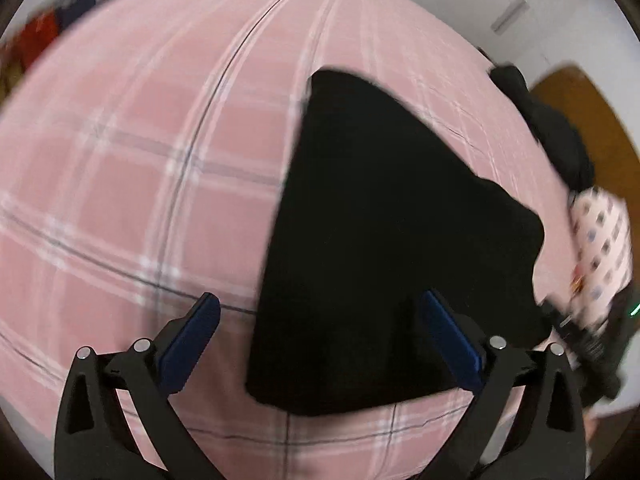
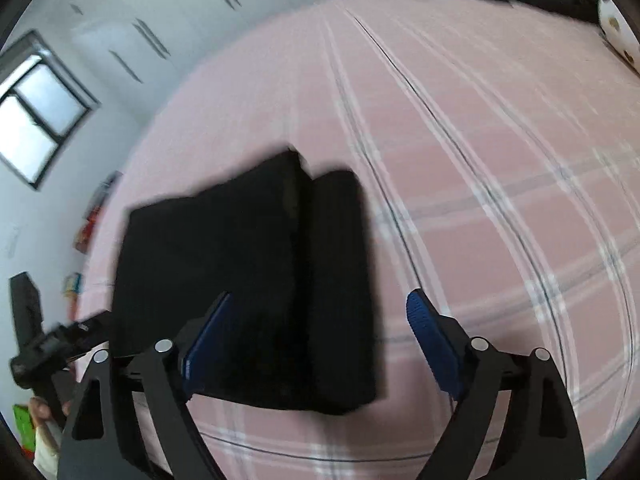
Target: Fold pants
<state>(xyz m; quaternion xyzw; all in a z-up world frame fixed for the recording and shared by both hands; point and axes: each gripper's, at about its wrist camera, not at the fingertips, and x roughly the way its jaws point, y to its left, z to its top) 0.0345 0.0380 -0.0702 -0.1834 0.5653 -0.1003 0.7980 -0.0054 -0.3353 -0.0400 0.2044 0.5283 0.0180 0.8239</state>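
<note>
Black pants (image 1: 380,240) lie folded into a compact stack on a pink plaid bed sheet (image 1: 140,180). In the right wrist view the pants (image 2: 248,280) show as a thick folded block with a narrower layer on its right side. My left gripper (image 1: 320,308) is open and empty, hovering above the near left part of the pants. My right gripper (image 2: 320,312) is open and empty, above the near edge of the pants. Neither touches the cloth. The other gripper shows at the right edge of the left wrist view (image 1: 580,344).
A pile of dark clothes (image 1: 560,140) and a patterned pillow (image 1: 600,248) lie at the bed's right side. White wardrobe doors (image 2: 160,20) and a window (image 2: 36,108) stand beyond the bed. Pink sheet spreads wide around the pants.
</note>
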